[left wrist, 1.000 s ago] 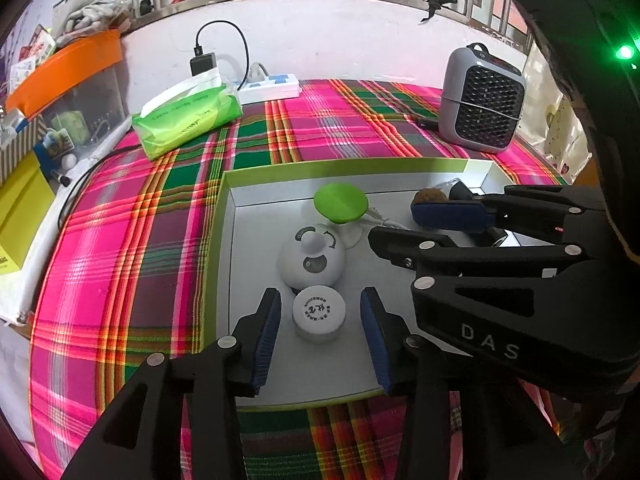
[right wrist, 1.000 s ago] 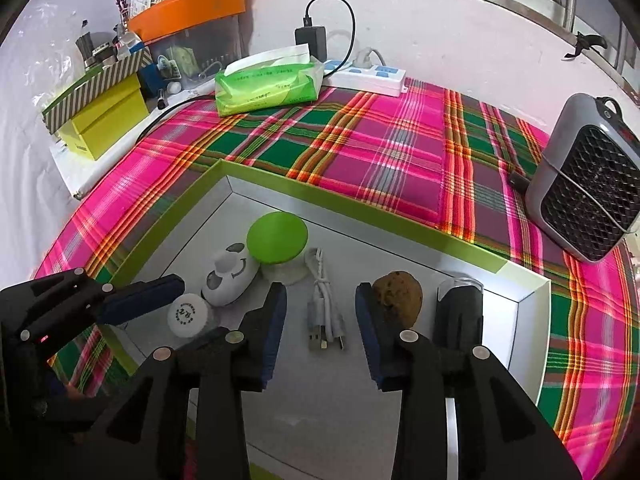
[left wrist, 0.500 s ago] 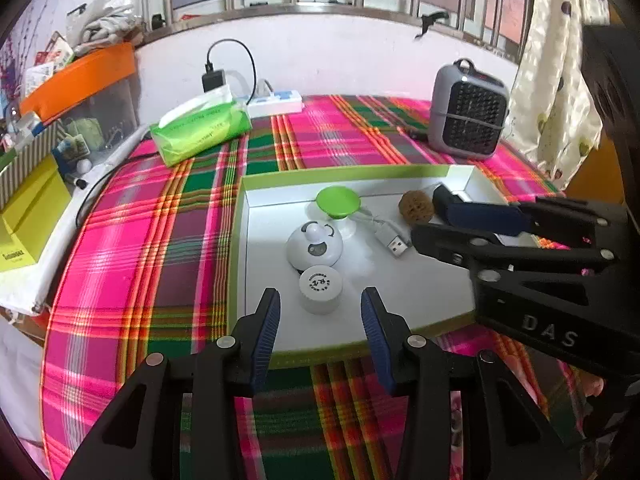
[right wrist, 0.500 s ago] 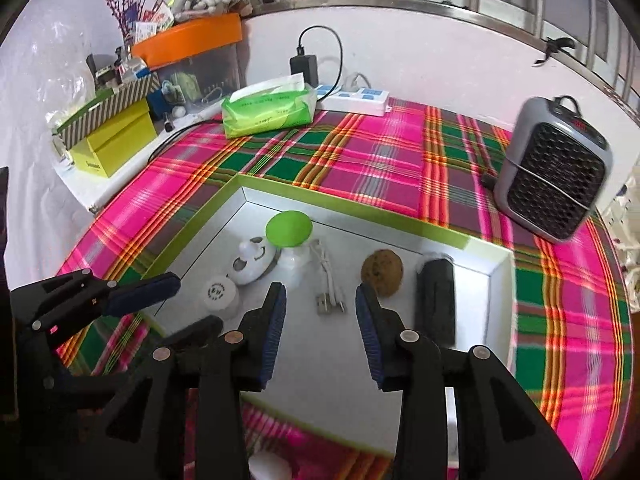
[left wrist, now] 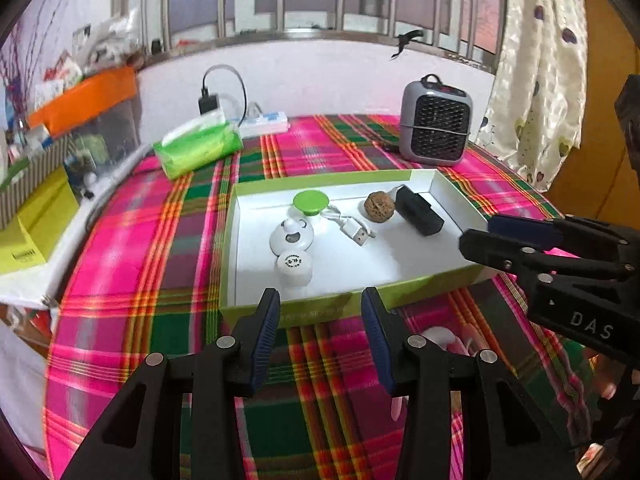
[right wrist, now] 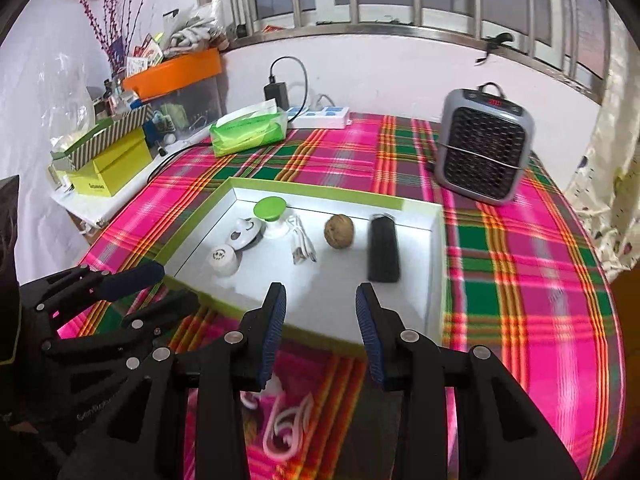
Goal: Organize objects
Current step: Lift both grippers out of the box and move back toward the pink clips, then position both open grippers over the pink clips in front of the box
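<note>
Clearly, in the left wrist view, the left gripper (left wrist: 320,312) is hovering wide and empty over the plaid tablecloth (left wrist: 160,280), just short of the tray (left wrist: 288,312)'s near wall. Sitting inside the tray are a white jar (left wrist: 294,267), a round white gadget (left wrist: 291,237), a green-capped piece (left wrist: 311,202), a USB cable (left wrist: 352,229), a walnut (left wrist: 379,208) and a black block (left wrist: 419,216). The right gripper (left wrist: 480,236) is reaching in from the side, its jaws looking nearly together.

Seen from the right wrist, the right gripper (right wrist: 320,312) is showing a clear gap and carrying nothing, poised above the tray's front edge. A pink-and-white item (right wrist: 288,426) is lying blurred on the cloth beneath it, outside the tray.

Judging by this, the tray is largely filled; the next move is probably calling for a descent onto that loose item.
</note>
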